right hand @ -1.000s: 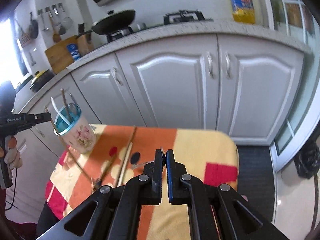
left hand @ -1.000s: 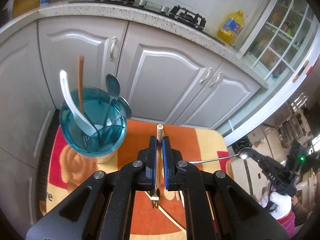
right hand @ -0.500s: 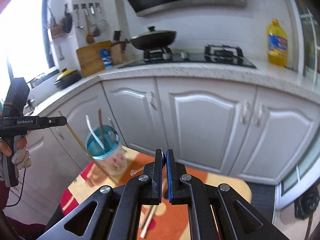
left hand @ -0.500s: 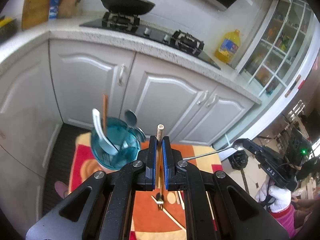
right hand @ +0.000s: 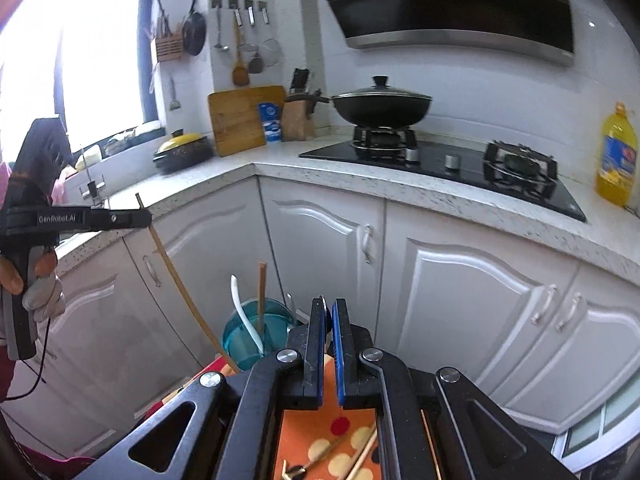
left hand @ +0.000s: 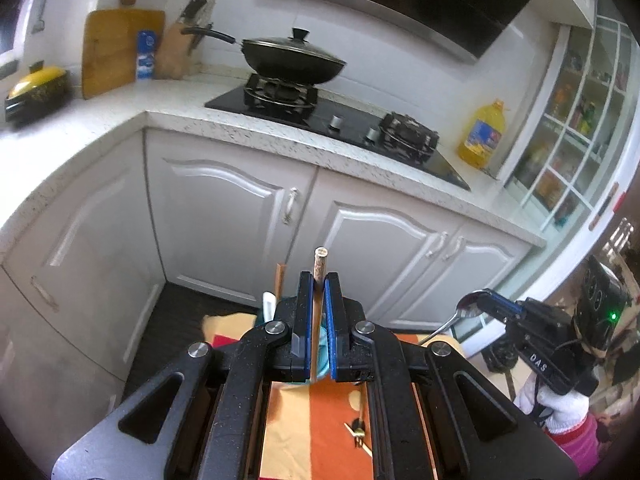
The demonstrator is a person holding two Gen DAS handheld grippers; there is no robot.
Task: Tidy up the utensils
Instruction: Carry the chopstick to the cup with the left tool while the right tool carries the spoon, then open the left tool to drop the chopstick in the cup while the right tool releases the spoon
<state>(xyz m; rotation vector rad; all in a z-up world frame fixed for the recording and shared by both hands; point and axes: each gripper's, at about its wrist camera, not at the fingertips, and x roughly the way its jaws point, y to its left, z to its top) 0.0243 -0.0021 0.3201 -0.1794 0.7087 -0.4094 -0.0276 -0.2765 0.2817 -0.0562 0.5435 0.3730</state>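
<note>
My left gripper (left hand: 318,280) is shut on a thin wooden-handled utensil (left hand: 321,264) whose end sticks up past the pads; from the right wrist view this long handle (right hand: 180,292) slants down from the gripper (right hand: 142,216). My right gripper (right hand: 329,306) is shut on a metal spoon (right hand: 326,308); the left wrist view shows the spoon bowl (left hand: 470,308) at its tips (left hand: 486,300). A blue cup (right hand: 256,336) holds a white spoon (right hand: 244,316) and a wooden stick (right hand: 261,296). In the left wrist view the cup (left hand: 320,356) is mostly hidden behind my fingers.
An orange and yellow cloth (right hand: 320,440) covers the table, with loose chopsticks (right hand: 360,460) and a small fork (left hand: 356,436) on it. White cabinets (left hand: 224,208) stand behind, under a counter with a hob and a black wok (left hand: 292,56).
Both grippers have risen and tilted up with their utensils held; the views now show the counter and hob. The cup has dropped low in both views.
</note>
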